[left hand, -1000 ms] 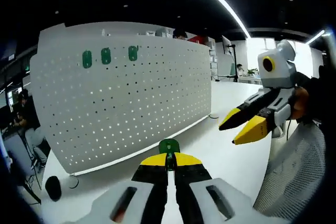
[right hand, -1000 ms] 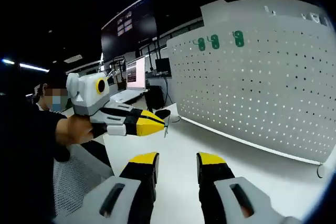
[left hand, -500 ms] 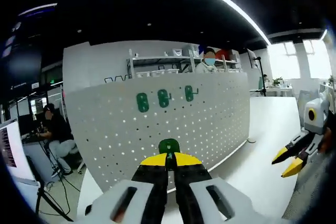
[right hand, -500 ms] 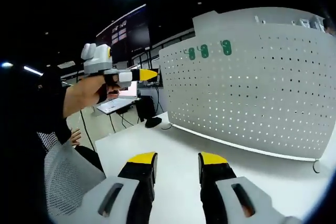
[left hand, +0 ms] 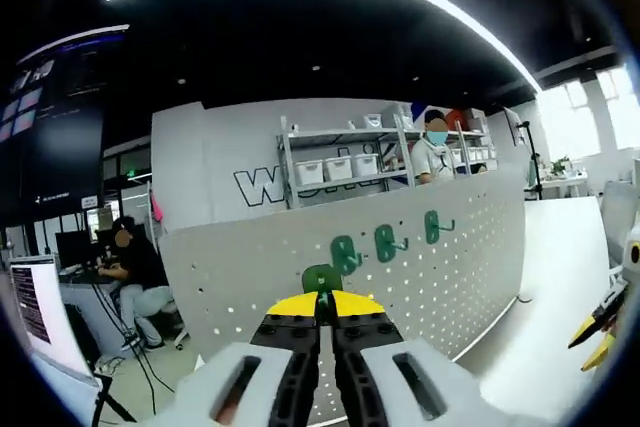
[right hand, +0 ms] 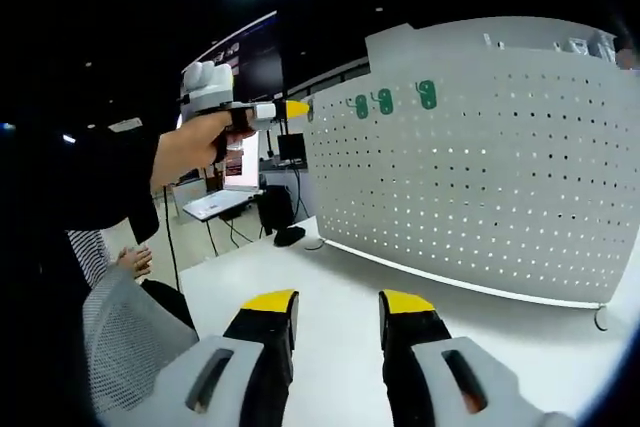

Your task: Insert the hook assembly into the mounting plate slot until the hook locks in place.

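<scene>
A white pegboard (left hand: 440, 277) (right hand: 480, 167) stands upright on a white table. Three green hooks (left hand: 390, 241) (right hand: 385, 101) hang in a row near its top edge. My left gripper (left hand: 320, 299) is shut on a fourth green hook (left hand: 321, 278), held just short of the board to the left of that row. In the right gripper view, that left gripper (right hand: 296, 108) sits high at the board's upper left corner, in a hand. My right gripper (right hand: 334, 309) is open and holds nothing, low over the table. Its yellow tips (left hand: 594, 337) peek in at the right edge of the left gripper view.
The white table (right hand: 330, 297) runs in front of the pegboard. Behind the board are shelves with white bins (left hand: 335, 167) and a standing person (left hand: 436, 152). A seated person (left hand: 135, 267) works at a desk to the left. A mesh chair back (right hand: 120, 347) lies near my right gripper.
My left gripper rose and came closer to the top of the pegboard with its hook; the row of hooks now sits just right of its tips. The right gripper stayed put.
</scene>
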The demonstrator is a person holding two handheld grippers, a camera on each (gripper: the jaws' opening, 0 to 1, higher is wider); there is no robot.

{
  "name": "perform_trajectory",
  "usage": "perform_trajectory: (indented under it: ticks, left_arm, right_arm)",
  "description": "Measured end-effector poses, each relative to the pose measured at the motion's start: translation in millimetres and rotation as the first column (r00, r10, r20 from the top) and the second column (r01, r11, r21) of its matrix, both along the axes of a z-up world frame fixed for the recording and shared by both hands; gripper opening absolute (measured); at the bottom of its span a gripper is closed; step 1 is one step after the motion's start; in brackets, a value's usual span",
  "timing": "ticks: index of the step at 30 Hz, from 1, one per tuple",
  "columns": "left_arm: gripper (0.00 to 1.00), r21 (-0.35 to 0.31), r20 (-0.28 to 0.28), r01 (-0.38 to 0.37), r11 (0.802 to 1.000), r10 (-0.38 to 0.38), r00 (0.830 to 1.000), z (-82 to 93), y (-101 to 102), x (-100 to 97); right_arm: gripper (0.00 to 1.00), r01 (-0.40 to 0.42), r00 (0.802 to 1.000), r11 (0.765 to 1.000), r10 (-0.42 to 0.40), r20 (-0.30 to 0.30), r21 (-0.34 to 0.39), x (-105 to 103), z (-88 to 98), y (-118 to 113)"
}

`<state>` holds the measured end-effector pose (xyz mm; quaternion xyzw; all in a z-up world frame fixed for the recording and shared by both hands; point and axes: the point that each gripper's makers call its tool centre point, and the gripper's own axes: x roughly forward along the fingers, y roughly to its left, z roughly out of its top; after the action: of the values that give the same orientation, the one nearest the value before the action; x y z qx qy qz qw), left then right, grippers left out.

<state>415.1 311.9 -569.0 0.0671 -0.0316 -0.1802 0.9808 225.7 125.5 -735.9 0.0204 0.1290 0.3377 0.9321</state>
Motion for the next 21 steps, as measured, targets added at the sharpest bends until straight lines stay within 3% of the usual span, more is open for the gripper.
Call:
perform_trajectory:
  ticks: [3,12,21]
  left_arm:
    - [0.03,-0.035,0.006,-0.016,0.999,0.016,1.000,5.6,-0.1,13.4]
    - [0.03,0.003,0.021,-0.039,0.999,0.039,0.999,5.2,-8.5,43.1]
    - [0.03,0.012,0.015,-0.056,0.998,0.056,0.998,-0.4,-9.0,59.2]
  right_arm:
    - [0.32,0.002,1.000,1.000,-0.002,0.002,0.008,1.0,1.6,-1.1]
    - [0.32,0.014,1.000,0.999,-0.014,-0.008,0.035,4.2,2.8,-6.1]
    - [0.32,0.017,1.000,0.998,-0.016,-0.015,0.056,5.7,4.1,-6.9]
